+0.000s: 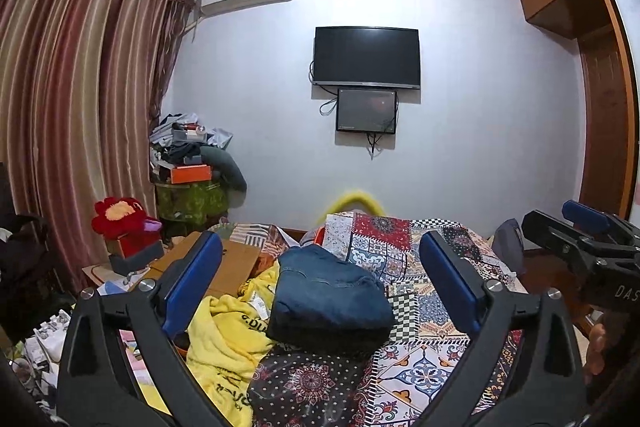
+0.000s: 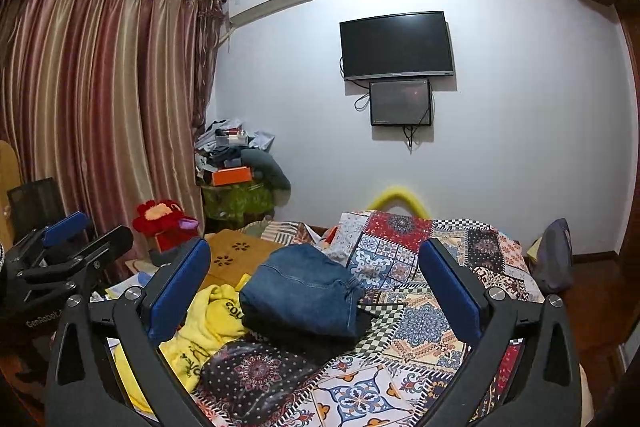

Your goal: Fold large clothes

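Folded blue jeans [image 1: 328, 295] [image 2: 300, 291] lie in a compact stack on the patchwork bedspread [image 1: 420, 367] [image 2: 420, 331]. A crumpled yellow garment [image 1: 228, 343] [image 2: 200, 323] with black lettering lies beside them on the left, touching the stack. My left gripper [image 1: 320, 283] hovers in front of the jeans, open wide, with nothing between its blue pads [image 1: 196, 275]. Level with it, my right gripper [image 2: 316, 287] is open just as wide and holds nothing. Each gripper shows at the edge of the other's view: the right gripper [image 1: 560, 223], the left gripper [image 2: 80, 231].
A wooden board [image 2: 240, 251] and a red plush toy [image 1: 120, 215] lie left of the bed, with a pile of clutter [image 1: 188, 155] by the curtains [image 1: 72, 87]. Two screens [image 1: 366, 57] hang on the far wall. A dark bag [image 2: 554, 255] stands at the bed's right edge.
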A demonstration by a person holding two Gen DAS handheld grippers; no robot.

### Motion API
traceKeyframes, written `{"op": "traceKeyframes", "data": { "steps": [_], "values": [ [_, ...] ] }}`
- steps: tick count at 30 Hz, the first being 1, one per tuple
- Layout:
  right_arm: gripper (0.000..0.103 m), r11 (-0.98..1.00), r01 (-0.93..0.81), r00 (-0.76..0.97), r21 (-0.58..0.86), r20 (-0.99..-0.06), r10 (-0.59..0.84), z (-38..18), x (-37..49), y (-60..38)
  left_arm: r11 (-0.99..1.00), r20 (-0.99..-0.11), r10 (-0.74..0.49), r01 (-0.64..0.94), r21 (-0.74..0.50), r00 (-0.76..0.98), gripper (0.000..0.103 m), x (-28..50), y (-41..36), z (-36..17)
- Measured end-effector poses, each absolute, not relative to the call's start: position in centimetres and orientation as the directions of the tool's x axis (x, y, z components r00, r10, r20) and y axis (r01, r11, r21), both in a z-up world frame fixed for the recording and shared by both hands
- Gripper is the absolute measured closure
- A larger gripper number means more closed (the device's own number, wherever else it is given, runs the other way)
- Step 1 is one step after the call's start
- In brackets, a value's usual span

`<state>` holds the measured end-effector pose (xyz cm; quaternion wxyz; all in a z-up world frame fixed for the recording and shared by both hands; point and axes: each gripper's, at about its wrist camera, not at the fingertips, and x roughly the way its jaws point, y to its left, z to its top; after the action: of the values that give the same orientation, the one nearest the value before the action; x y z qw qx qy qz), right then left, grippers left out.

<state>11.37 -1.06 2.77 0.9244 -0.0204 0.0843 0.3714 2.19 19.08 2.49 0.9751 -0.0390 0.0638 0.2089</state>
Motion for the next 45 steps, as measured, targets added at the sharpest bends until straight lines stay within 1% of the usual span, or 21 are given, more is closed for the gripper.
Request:
{"op": "traceKeyframes", "data": {
  "steps": [13, 45],
  "values": [
    [0.000, 0.724, -0.689, 0.703, 0.031, -0.217, 0.678, 2.1, 11.5, -0.9, 0.913, -0.165, 0.395, -0.406, -0.042, 0.904, 0.003, 3.0, 19.0, 1.9],
    [0.000, 0.729, -0.684, 0.704, 0.033, -0.233, 0.671, 2.0, 11.7, -1.0, 0.910, -0.177, 0.400, -0.412, -0.036, 0.899, 0.002, 3.0, 19.4, 1.1]
  ]
}}
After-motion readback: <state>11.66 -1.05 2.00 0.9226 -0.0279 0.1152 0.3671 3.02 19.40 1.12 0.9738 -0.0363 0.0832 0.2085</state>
